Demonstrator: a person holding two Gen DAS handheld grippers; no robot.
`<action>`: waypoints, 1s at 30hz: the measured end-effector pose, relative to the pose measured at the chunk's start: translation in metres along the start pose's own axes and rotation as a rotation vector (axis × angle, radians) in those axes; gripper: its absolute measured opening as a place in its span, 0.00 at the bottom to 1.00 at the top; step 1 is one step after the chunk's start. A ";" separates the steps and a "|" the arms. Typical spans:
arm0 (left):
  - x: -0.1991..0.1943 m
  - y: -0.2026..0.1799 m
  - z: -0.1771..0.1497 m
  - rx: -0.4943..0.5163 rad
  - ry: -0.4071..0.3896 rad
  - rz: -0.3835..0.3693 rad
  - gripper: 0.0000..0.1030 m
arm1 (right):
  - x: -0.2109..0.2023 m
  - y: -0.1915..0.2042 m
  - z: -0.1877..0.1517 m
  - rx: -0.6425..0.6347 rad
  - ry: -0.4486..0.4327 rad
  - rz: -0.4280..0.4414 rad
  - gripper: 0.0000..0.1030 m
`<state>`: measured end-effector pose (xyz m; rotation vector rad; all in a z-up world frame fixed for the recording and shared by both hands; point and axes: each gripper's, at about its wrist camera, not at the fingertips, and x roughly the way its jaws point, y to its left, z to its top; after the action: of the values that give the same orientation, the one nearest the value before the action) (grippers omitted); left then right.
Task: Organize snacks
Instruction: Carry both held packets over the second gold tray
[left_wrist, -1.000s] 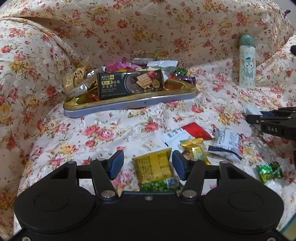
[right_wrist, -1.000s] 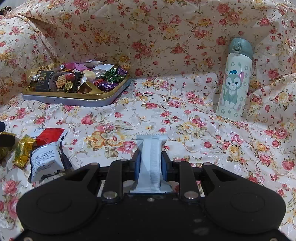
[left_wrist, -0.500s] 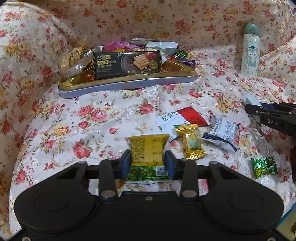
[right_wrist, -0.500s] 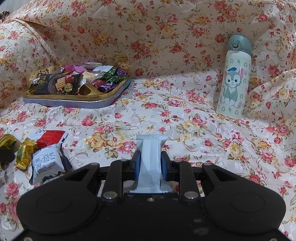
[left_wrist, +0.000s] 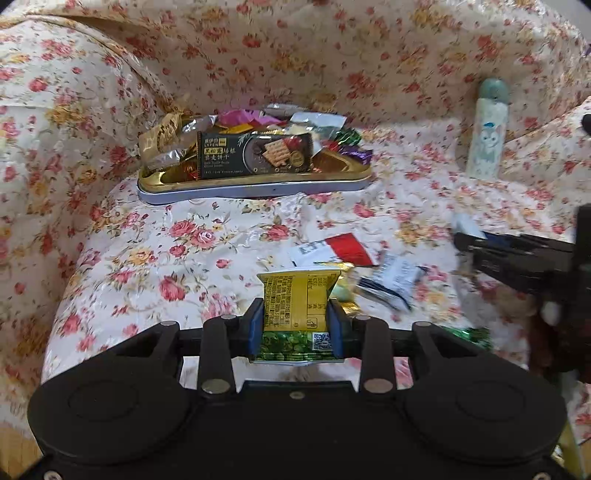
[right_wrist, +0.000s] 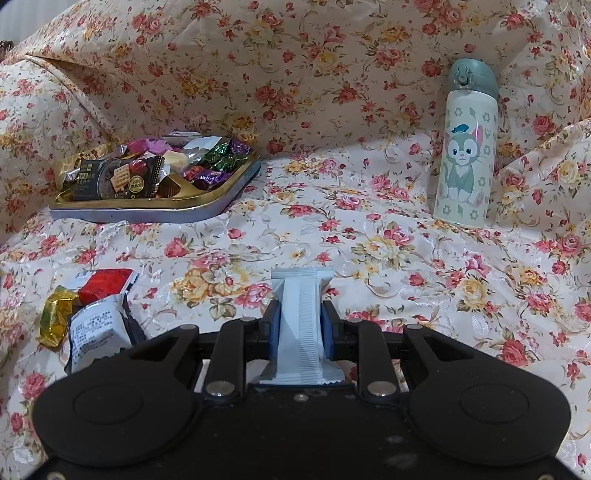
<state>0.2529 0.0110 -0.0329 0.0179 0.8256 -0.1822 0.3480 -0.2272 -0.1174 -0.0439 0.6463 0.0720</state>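
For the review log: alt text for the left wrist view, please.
The left gripper clamps a yellow-green snack packet above a floral cloth. Behind it sits a gold tray heaped with snacks; loose sweets lie to the right.

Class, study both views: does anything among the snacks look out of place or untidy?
Yes. Three packets lie loose on the cloth, outside the tray, which is already heaped with wrappers.

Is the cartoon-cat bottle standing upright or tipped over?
Upright: the bottle stands on its base on the floral cloth, grey lid on top.
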 end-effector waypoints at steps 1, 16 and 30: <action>-0.006 -0.003 -0.002 0.002 0.001 0.007 0.42 | 0.000 0.000 0.000 0.001 0.000 0.001 0.23; -0.044 -0.013 -0.044 -0.073 0.121 0.014 0.42 | -0.009 -0.002 0.013 0.017 0.116 0.005 0.22; -0.043 -0.008 -0.058 -0.104 0.182 -0.024 0.42 | -0.085 0.008 0.016 0.073 0.205 0.128 0.22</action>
<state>0.1807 0.0146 -0.0408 -0.0744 1.0167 -0.1618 0.2896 -0.2222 -0.0534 0.0612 0.8560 0.1692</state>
